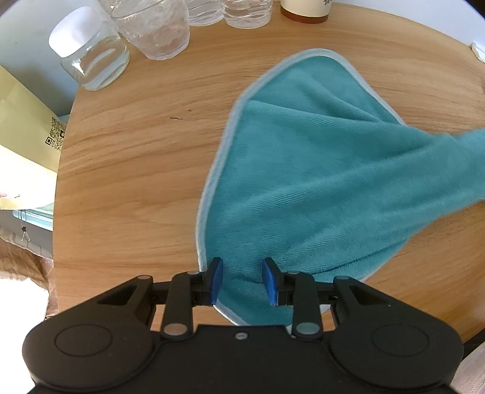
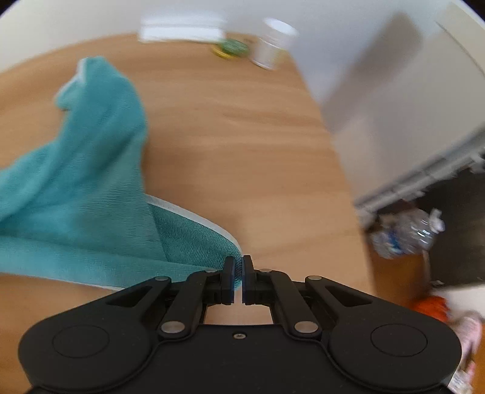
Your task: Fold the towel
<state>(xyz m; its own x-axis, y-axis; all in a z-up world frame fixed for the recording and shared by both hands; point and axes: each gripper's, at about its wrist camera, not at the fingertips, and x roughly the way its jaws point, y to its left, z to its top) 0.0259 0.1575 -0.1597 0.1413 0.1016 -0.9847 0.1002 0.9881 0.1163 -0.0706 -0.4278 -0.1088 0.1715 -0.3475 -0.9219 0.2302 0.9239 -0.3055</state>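
Observation:
A teal towel (image 1: 303, 169) with a pale border lies on the round wooden table (image 1: 127, 157). Its right side is pulled up off the table toward the right edge of the left wrist view. My left gripper (image 1: 242, 280) stands open above the towel's near corner, one blue pad on each side of the cloth. In the right wrist view the towel (image 2: 85, 181) stretches away to the left, and my right gripper (image 2: 239, 274) is shut on its white-edged corner, held above the table (image 2: 242, 145). That view is blurred.
Glass jars (image 1: 91, 51), a tumbler (image 1: 154, 27) and bottles stand along the table's far edge. A yellow box (image 1: 27, 139) sits off the left side. In the right wrist view a white cup (image 2: 271, 45) and a green-yellow object (image 2: 230, 48) are at the far edge, with a crushed plastic bottle (image 2: 409, 233) on the floor.

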